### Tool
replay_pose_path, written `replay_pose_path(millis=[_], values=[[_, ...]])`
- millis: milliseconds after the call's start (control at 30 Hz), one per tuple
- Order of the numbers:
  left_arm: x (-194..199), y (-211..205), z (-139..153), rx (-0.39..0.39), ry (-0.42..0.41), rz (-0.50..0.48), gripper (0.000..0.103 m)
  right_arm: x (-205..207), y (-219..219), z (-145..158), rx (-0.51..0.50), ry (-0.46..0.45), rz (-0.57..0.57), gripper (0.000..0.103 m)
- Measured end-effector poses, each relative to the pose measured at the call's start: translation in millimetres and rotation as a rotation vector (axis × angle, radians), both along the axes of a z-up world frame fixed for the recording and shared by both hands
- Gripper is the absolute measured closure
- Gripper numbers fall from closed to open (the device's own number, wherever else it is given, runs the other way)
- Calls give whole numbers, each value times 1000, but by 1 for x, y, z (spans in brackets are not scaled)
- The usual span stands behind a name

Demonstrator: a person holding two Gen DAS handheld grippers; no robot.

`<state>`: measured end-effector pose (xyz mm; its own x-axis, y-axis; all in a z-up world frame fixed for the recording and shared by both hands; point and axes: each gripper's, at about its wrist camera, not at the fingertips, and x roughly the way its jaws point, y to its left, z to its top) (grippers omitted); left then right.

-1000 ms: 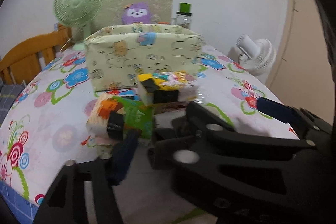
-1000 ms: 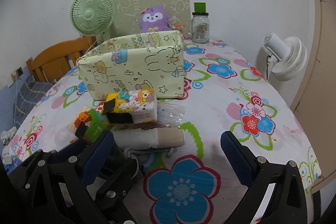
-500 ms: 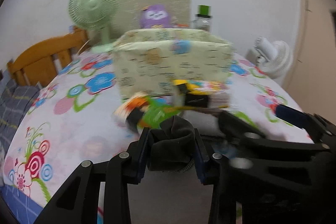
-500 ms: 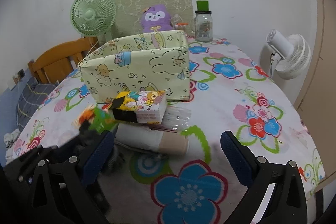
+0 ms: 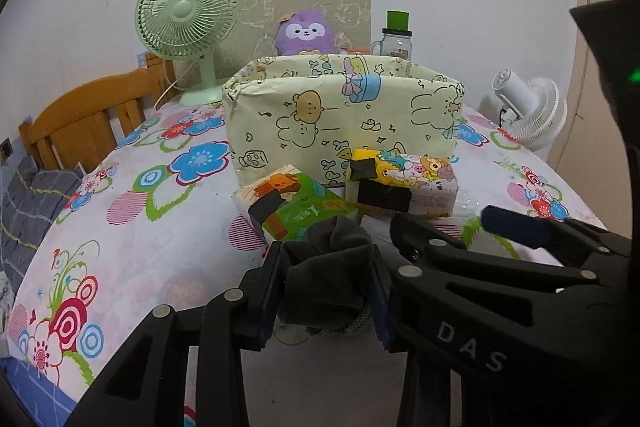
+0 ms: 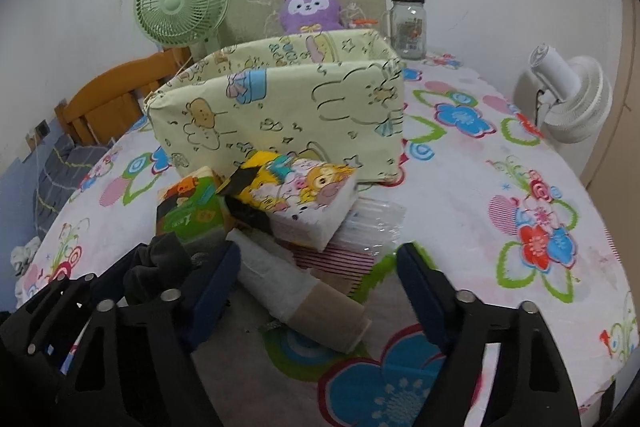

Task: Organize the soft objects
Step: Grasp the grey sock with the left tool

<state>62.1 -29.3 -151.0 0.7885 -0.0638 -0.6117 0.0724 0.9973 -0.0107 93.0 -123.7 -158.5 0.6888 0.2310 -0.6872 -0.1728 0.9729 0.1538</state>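
Observation:
My left gripper [image 5: 326, 287] is shut on a dark grey sock [image 5: 328, 267] and holds it above the table's near edge; the sock also shows in the right wrist view [image 6: 156, 263]. My right gripper [image 6: 318, 287] is open and empty, its jaws on either side of a paper roll [image 6: 304, 295]. Beyond lie a green tissue pack [image 5: 296, 207], a yellow cartoon tissue pack [image 5: 404, 183], also in the right wrist view [image 6: 304, 195], and a pale yellow fabric box [image 5: 344, 115] with its top open.
A green fan [image 5: 188, 15], a purple plush [image 5: 306, 33] and a glass jar [image 5: 396, 39] stand behind the box. A white fan [image 6: 568, 99] is off the table's right edge. A wooden headboard [image 5: 84, 119] is at left. A clear plastic pack [image 6: 368, 227] lies under the yellow pack.
My left gripper closed on the dark sock and lifted it off the table. My right gripper moved forward over the paper roll and stayed open.

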Motion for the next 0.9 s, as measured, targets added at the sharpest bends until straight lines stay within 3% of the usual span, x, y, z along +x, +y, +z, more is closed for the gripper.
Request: replay_pose_path(millis=[233,400,500,667,733,800,867,900], values=[[1,-4,-2,15,13,-20,62,2,-2,-6,57,49,36,47],[-1,-10,-2,33,16,-30,61,-5,6,-4,62,50,78,76],[-2,-11,-1,37,21,-38,61,-5,4,-4,81,65,92,80],[-7,-10,3,33,37,-47,63,-12,5,3,46,42,100,79],[-11,-9,5,42,34,-43,64,-15,7,7,17,29,100,72],[-16,-6,8,57,28,-35,65,-18,7,9,8,21,95,56],[-19,-2,10,65,21,-27,65,-21,5,10,21,18,88,45],[-22,1,11,70,19,-20,65,-23,4,11,27,15,84,45]])
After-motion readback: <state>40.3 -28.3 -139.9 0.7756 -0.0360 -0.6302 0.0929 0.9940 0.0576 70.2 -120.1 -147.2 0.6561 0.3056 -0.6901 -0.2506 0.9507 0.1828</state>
